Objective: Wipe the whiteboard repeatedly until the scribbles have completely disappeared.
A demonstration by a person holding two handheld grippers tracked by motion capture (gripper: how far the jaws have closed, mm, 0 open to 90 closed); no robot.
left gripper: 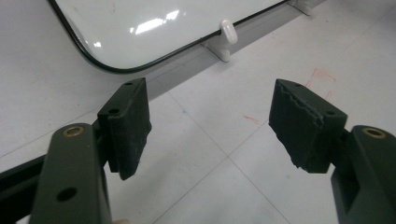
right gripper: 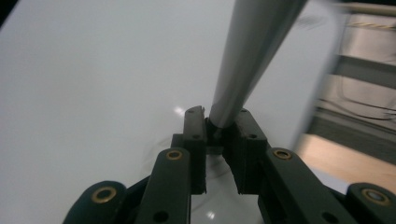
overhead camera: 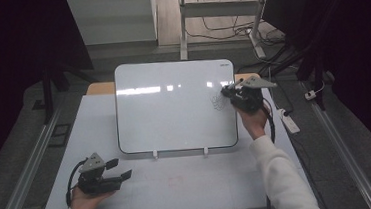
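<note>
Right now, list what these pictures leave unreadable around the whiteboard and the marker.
- Scribble on the whiteboard, high view: too small to read.
- Marker tip, right gripper view: hidden between the right gripper pads; far end cut off by the top edge.
- Red marks on the table, left gripper view: too faint.

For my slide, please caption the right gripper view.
Right gripper clamps a grey pen over the whiteboard.
</note>
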